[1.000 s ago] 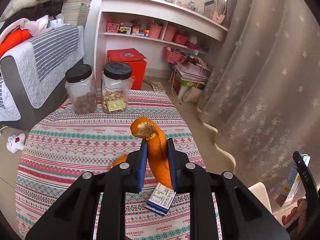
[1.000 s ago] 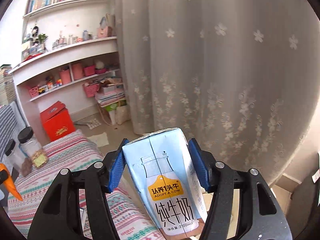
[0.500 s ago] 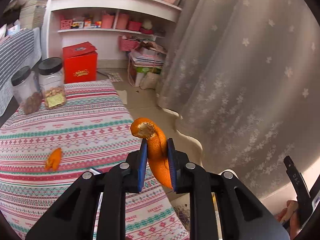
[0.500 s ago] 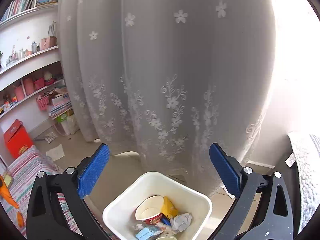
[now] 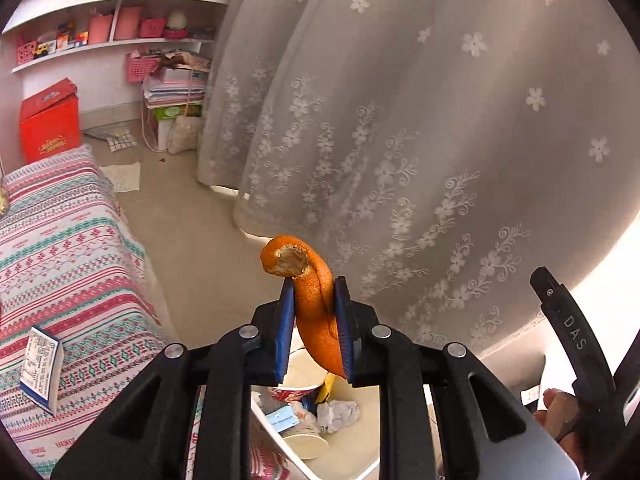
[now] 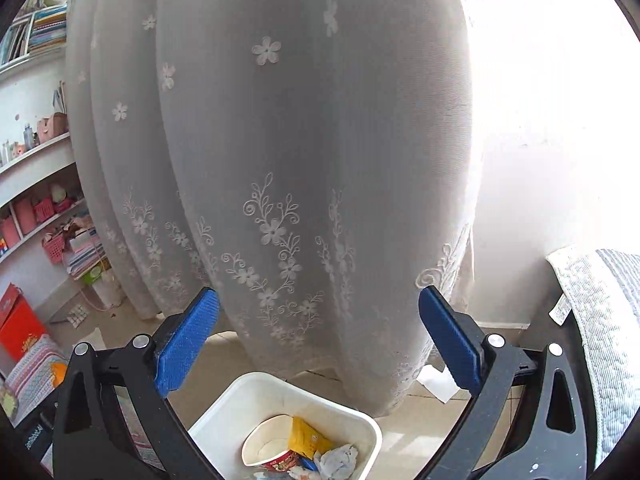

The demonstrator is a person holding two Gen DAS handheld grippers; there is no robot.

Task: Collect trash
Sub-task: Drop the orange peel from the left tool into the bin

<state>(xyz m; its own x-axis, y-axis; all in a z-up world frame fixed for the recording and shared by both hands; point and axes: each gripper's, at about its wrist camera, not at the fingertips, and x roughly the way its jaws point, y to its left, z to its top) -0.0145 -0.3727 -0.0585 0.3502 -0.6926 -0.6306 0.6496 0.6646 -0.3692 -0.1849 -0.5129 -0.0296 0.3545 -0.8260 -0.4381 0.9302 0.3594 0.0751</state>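
The left hand-held gripper [image 5: 314, 320] pinches a curl of orange peel [image 5: 310, 292] above the white trash bin [image 6: 360, 420] on the floor, not yet dropped. The right hand-held gripper [image 6: 318, 338], jaws just opened wide and empty, hovers over the same bin, which holds a paper cup [image 6: 268, 446] and wrappers. A small carton [image 5: 40, 364] remains on the striped tabletop [image 5: 72, 248]

- One orange peel [image 5: 316, 312], at about 6 o'clock in the left wrist view.
- One white bin [image 6: 256, 396], at 6 o'clock in the right wrist view.
- Two paper cups in the bin: one [image 5: 298, 372] upright, one [image 5: 306, 442] on its side.
- One crumpled tissue [image 6: 338, 460] and one yellow wrapper [image 6: 306, 436] in the bin.
- One small carton [image 5: 40, 364] on the patterned surface [image 5: 72, 248], at 8 o'clock.
- One red box [image 5: 50, 122] at 10 o'clock.
- One lace curtain [image 6: 304, 152].
- Two hand-held grippers: left [image 5: 314, 324], right [image 6: 320, 340].
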